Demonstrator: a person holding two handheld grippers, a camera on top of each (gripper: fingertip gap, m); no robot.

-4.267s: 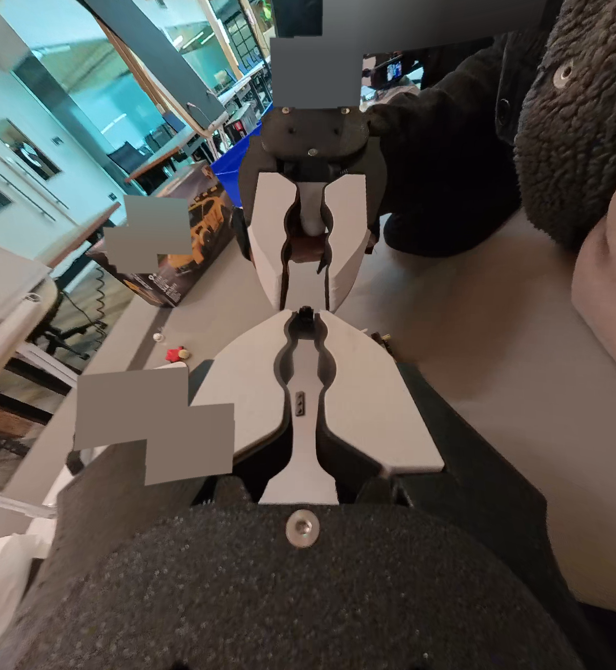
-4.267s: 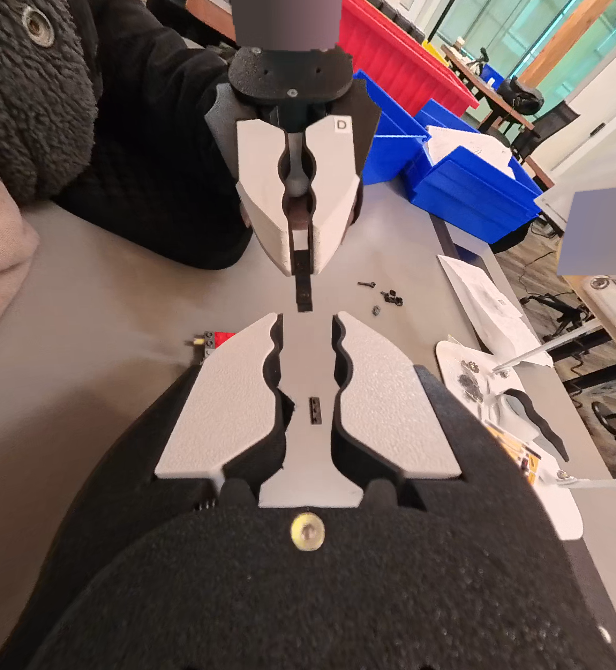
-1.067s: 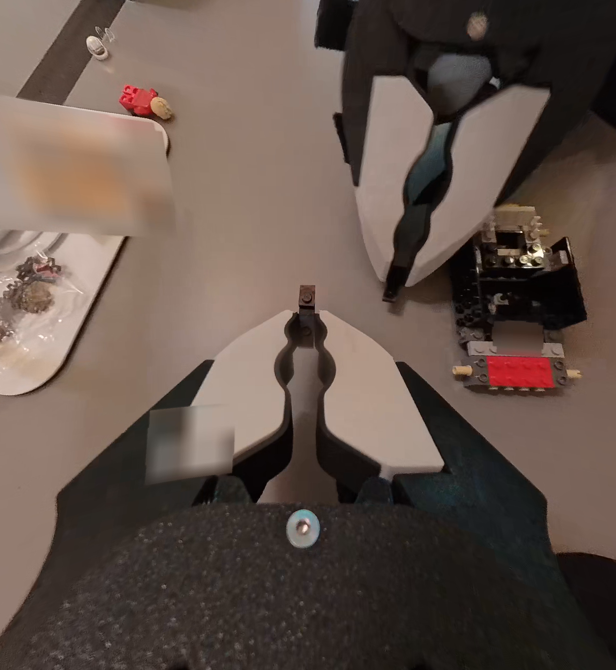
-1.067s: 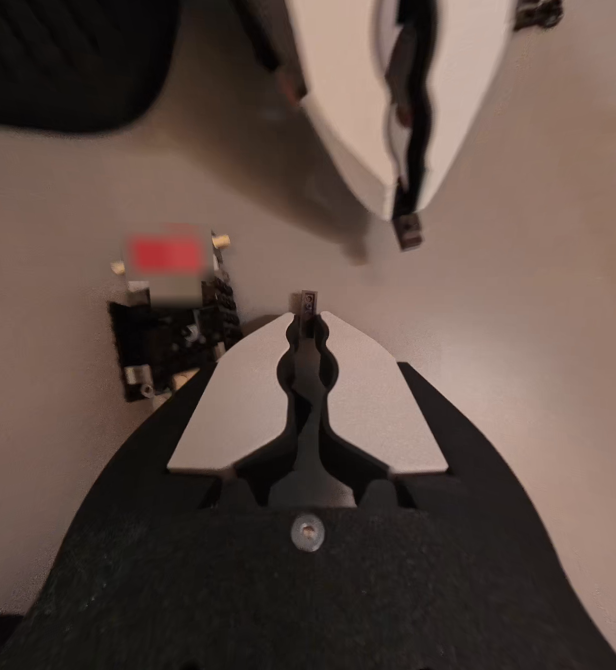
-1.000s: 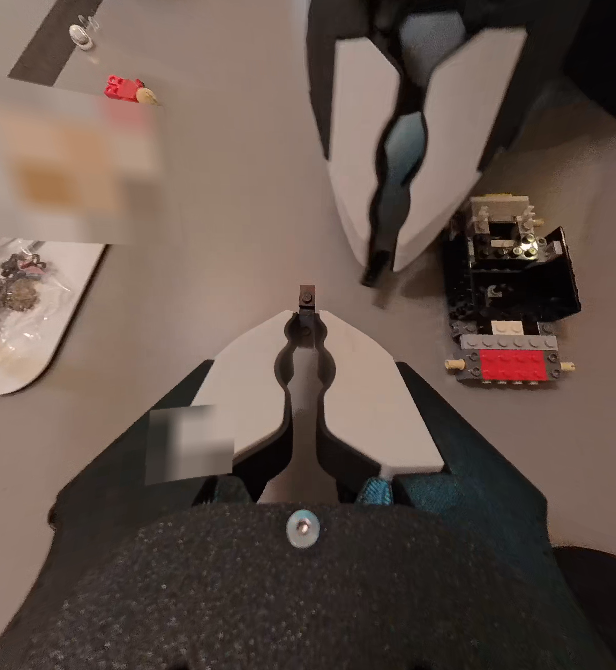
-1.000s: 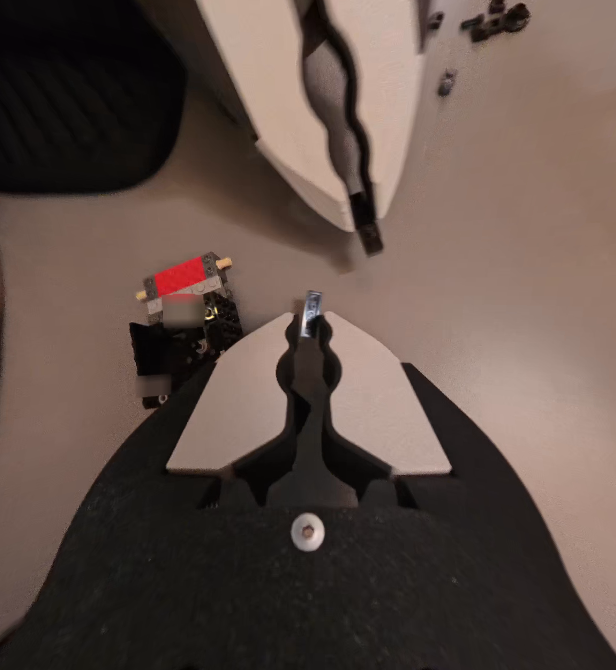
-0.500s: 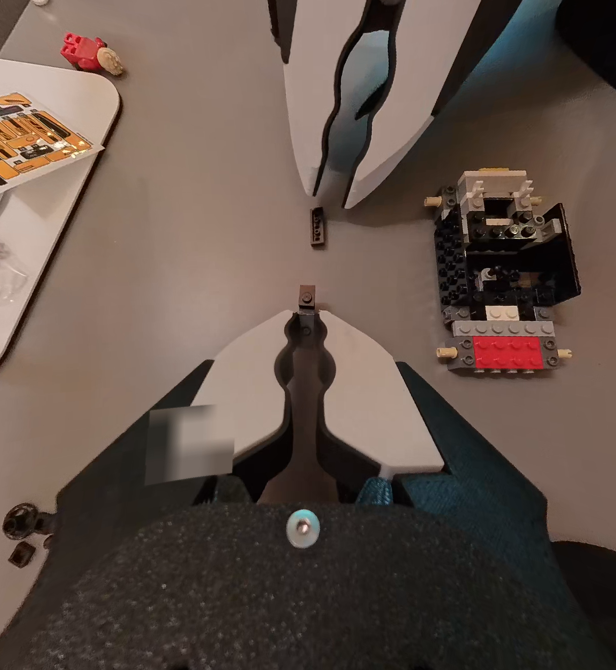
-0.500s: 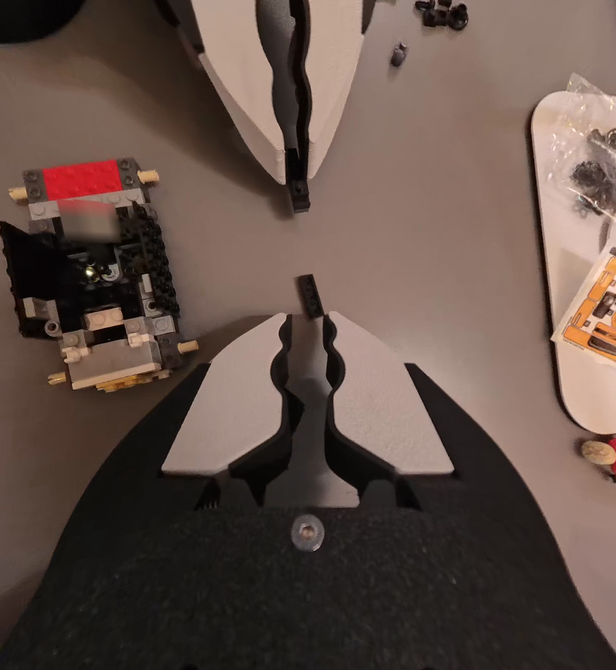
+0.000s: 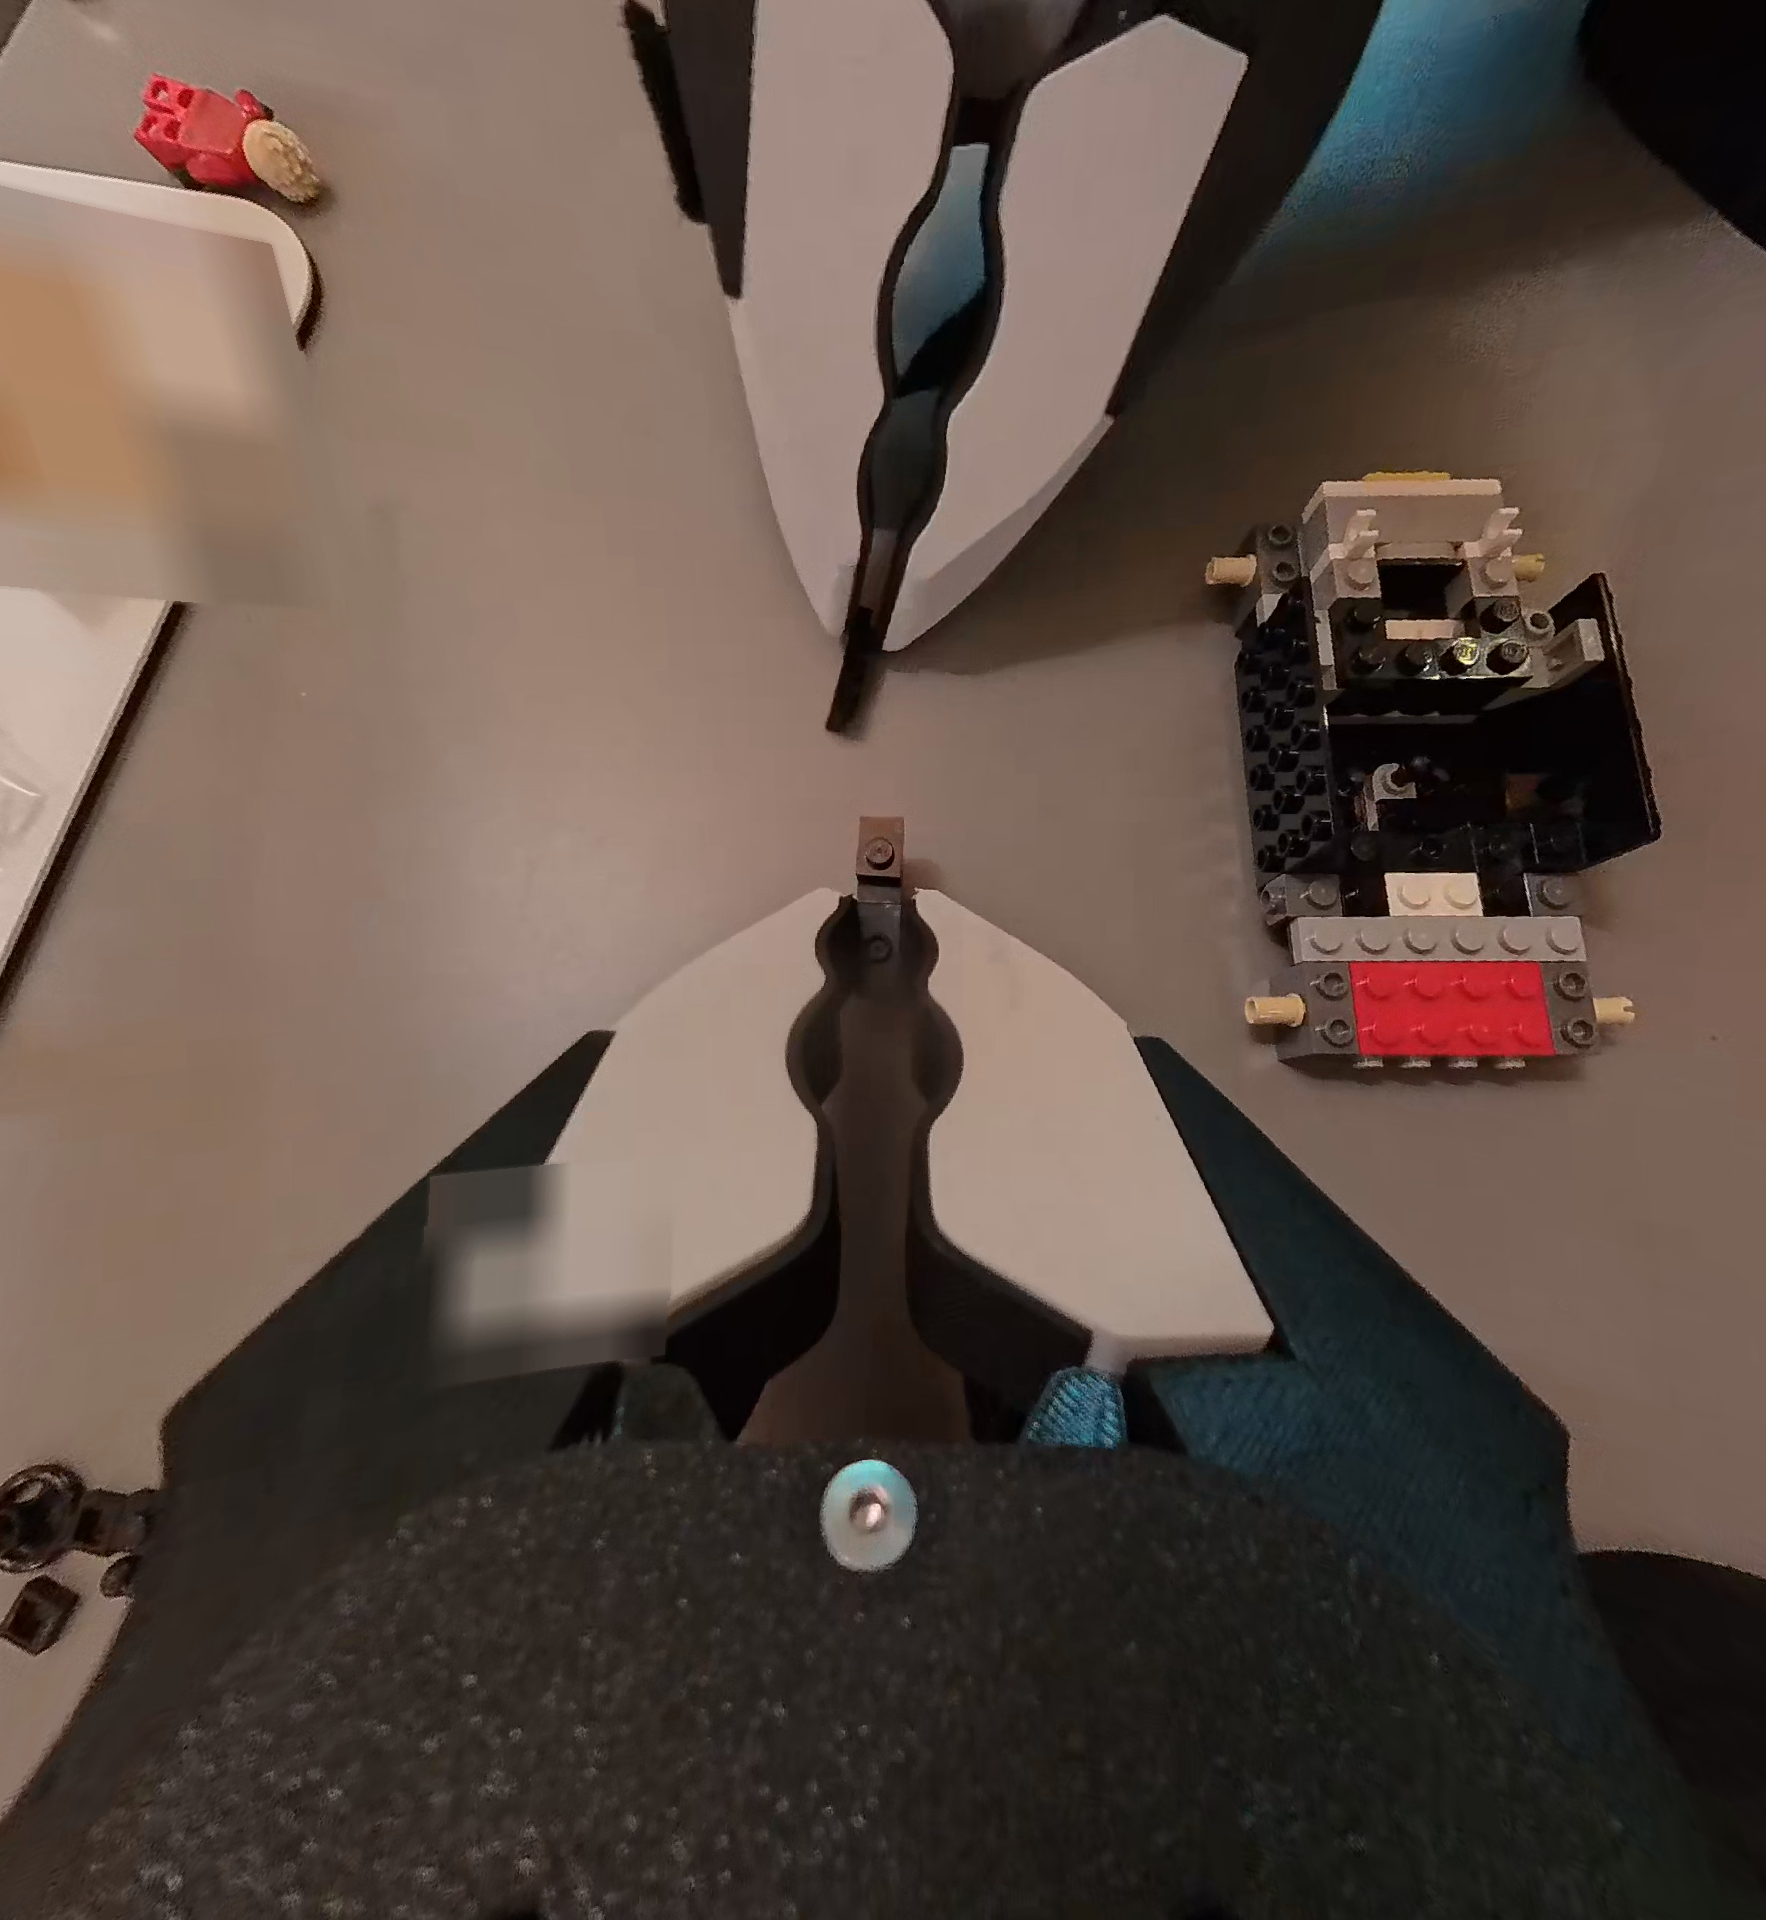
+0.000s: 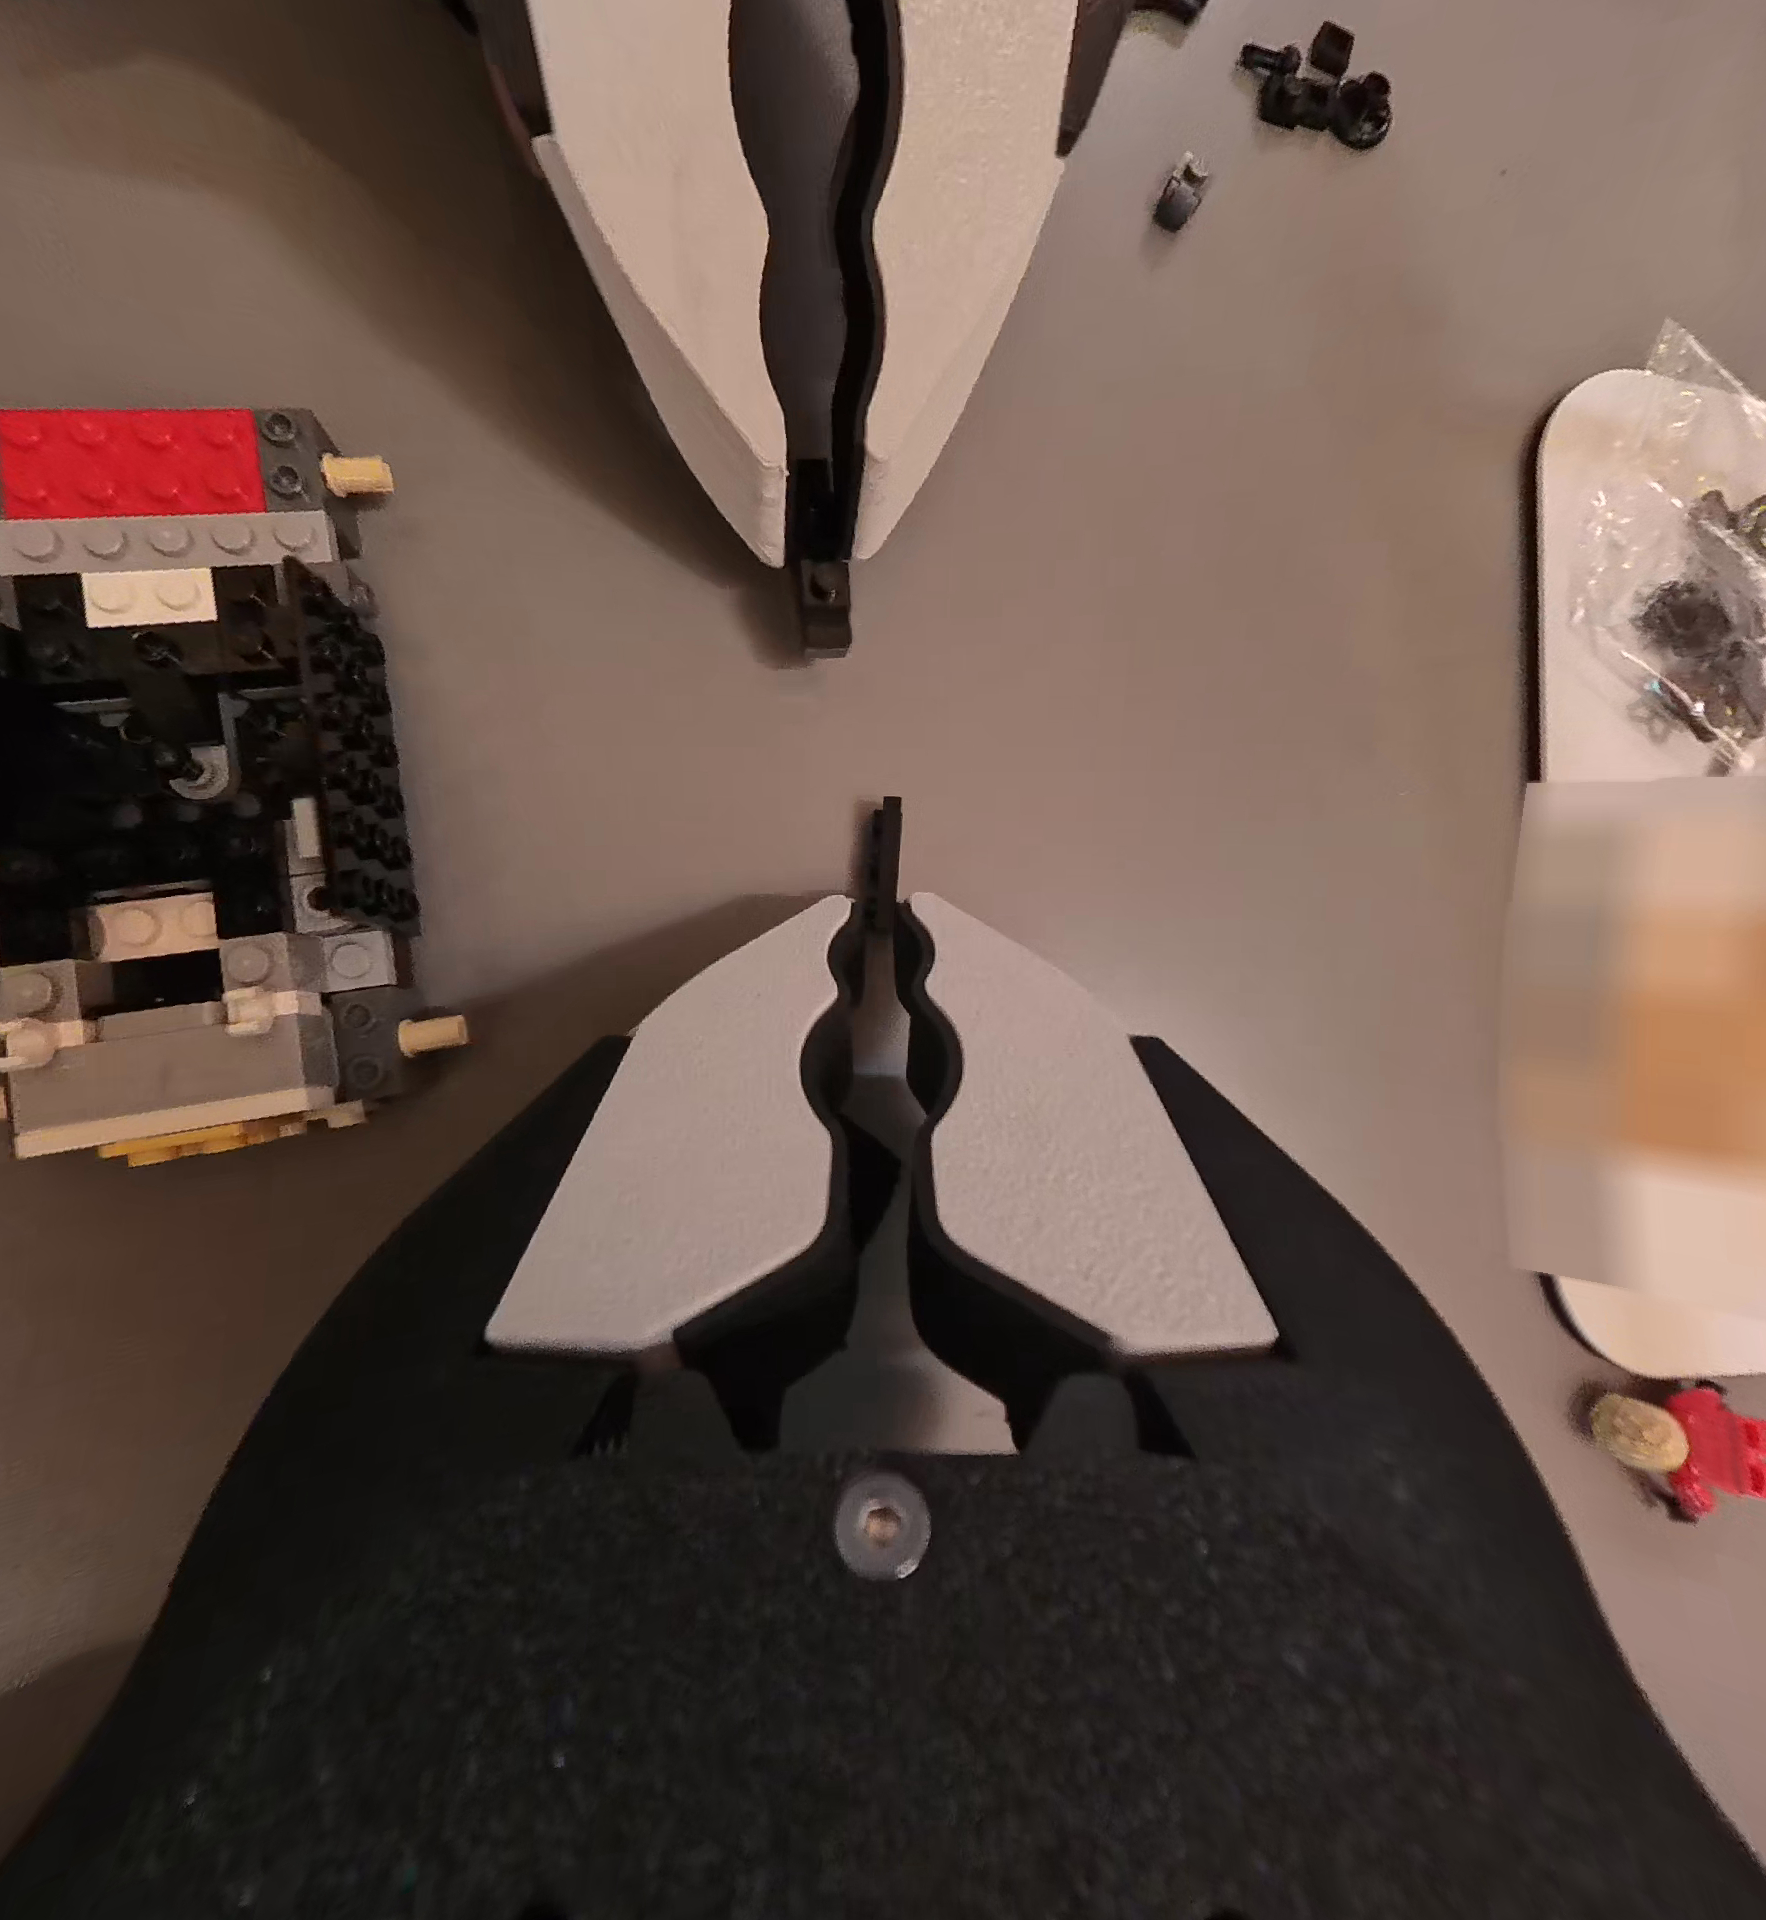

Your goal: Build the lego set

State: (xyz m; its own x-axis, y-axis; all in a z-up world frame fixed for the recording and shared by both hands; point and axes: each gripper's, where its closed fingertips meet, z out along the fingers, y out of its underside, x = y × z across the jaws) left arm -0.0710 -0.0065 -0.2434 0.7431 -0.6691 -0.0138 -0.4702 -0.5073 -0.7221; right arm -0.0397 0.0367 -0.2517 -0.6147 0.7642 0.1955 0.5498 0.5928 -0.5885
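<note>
Two grippers are held tip to tip above a grey table [image 9: 443, 831]. The left gripper [image 9: 880, 896] is clamped on a small dark plate [image 9: 879, 852], whose studded end is seen projecting past the fingertips toward 12 o'clock. The right gripper [image 10: 879, 902] is closed on a thin black plate [image 10: 885, 852], gripped edge-on between the pads and pointing toward 12 o'clock; in the left wrist view this same plate [image 9: 851, 681] hangs from the far gripper's tips, close to the dark plate but apart from it. The partly built lego car [image 9: 1419, 769], black and grey with a red panel, lies on the table at about 3 o'clock from the left fingers, well clear of them. A red minifigure piece [image 9: 219, 140] lies at 10 o'clock. Loose black parts [image 10: 1315, 88] are scattered at 1 o'clock in the right wrist view, beside a white tray [image 10: 1575, 540] with a bag of parts [image 10: 1710, 592].
</note>
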